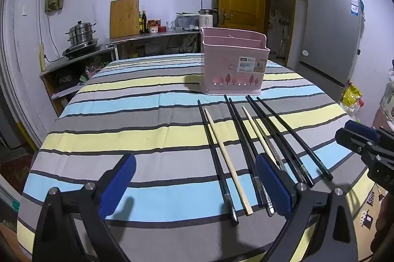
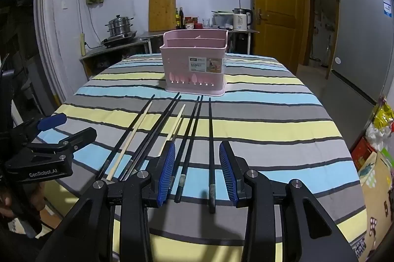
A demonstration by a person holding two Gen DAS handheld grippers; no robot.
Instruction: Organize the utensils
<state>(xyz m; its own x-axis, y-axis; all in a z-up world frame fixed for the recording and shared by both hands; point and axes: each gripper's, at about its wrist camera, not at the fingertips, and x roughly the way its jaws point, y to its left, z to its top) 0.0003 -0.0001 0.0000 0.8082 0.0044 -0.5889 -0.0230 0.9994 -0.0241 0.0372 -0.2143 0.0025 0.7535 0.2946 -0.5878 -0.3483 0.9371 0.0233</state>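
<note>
Several black and pale wooden chopsticks (image 2: 192, 136) lie side by side on a striped tablecloth (image 2: 270, 126) before a pink plastic utensil basket (image 2: 195, 65). Left gripper (image 1: 195, 184) and right gripper (image 2: 197, 171) hover agape, empty; tight spacing risks pinching two sticks together.

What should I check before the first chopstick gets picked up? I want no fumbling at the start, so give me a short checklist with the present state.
1. Left gripper open, nothing between its fingers: ok.
2. Right gripper open, not pressing on anything: ok.
3. Chopsticks lying flat in a row on the tablecloth: ok.
4. Pink basket upright beyond the chopstick tips: ok.
5. Basket compartments free: cannot tell, the insides are barely visible.
6. Chopsticks well apart for a single grab: not ok, several lie close together.
</note>
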